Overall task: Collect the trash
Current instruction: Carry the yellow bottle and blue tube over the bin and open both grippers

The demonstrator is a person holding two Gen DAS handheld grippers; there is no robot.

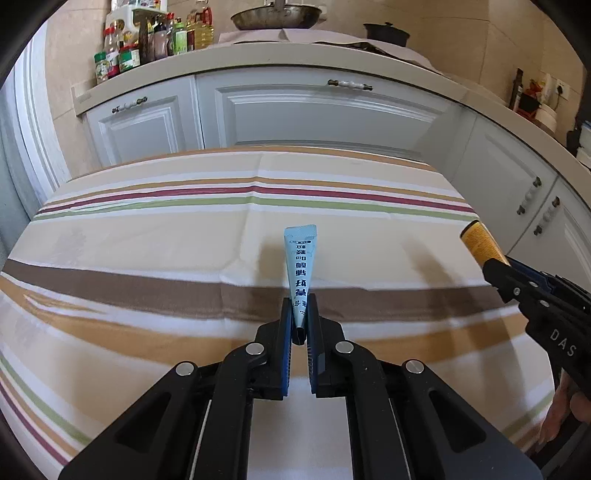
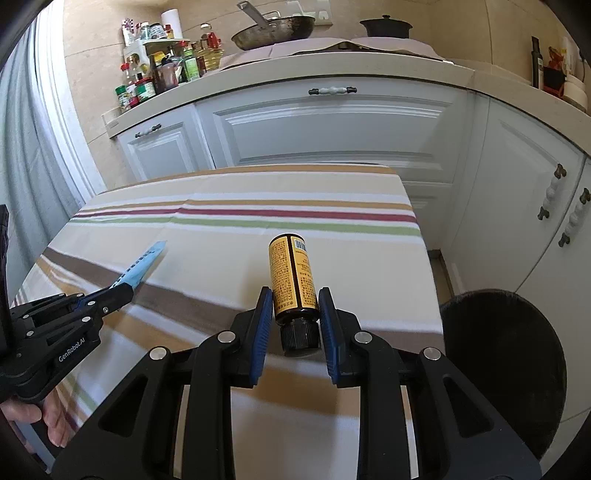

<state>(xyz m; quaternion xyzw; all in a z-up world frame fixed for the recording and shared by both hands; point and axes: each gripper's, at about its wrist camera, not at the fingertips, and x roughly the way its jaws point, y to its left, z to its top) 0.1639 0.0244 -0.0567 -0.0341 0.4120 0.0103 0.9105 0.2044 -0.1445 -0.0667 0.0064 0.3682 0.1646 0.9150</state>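
In the left wrist view, the left tongs (image 1: 300, 314) sit at the lower centre of the frame, clenched on the narrow end of a light blue sachet (image 1: 301, 266) that sticks up and away from the pads, lifted off the cloth. At the right edge of that frame the right tongs (image 1: 493, 264) reach in holding a small amber bottle (image 1: 480, 240).

In the right wrist view, the right tongs grip that bottle at lower centre, the blue pads (image 2: 263, 321) pressing its sides just above the black cap (image 2: 300, 338), the yellow label pointing away. The left tongs and sachet show at the left edge, with a hand (image 2: 55, 417) beneath them.

Below both lies the striped worktop (image 1: 147, 236). A black round bin (image 2: 517, 369) stands at lower right. Farther back are white cabinets (image 2: 332, 129), then spice jars (image 2: 147, 85) and a pan (image 2: 273, 33) at the top.
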